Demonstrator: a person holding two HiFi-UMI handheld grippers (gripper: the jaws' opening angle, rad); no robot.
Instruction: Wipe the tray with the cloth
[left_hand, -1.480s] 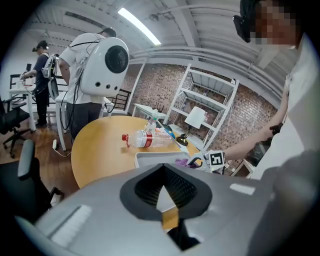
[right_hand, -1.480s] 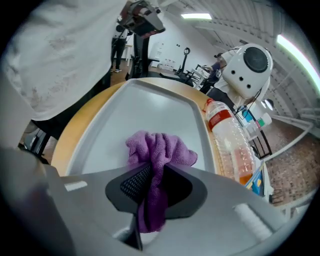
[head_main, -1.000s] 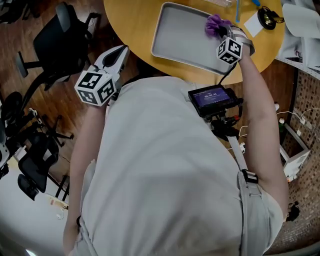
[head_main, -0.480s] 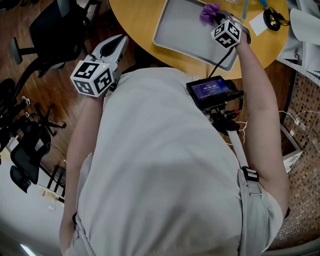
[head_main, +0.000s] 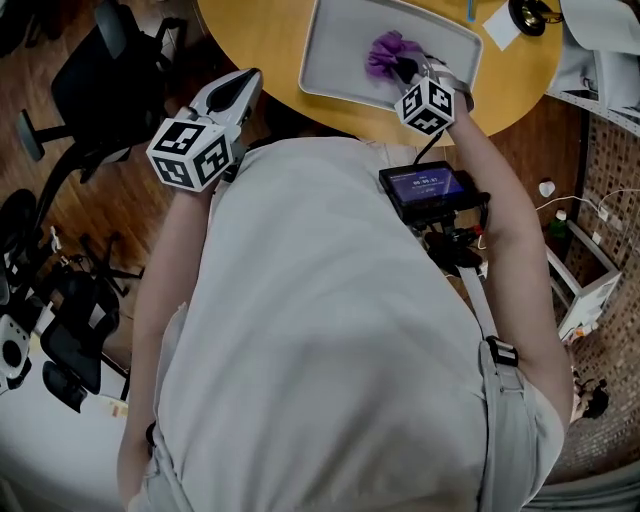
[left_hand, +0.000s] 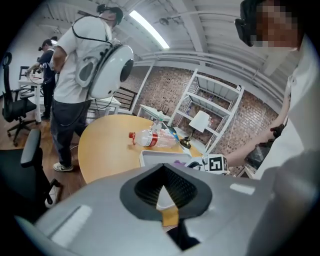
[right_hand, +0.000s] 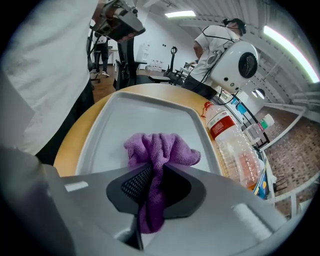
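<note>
Tray on table, cloth on its floor near middle | right gripper clamped on cloth | shifted from far-right corner leftward within the last second | wiping stroke likely under way, left side probably pending | left gripper jaws together, empty, off table.

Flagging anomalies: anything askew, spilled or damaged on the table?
Only the plastic bottle, lying on its side on the table beside the tray; no spill shows. The right gripper grips the cloth normally.
</note>
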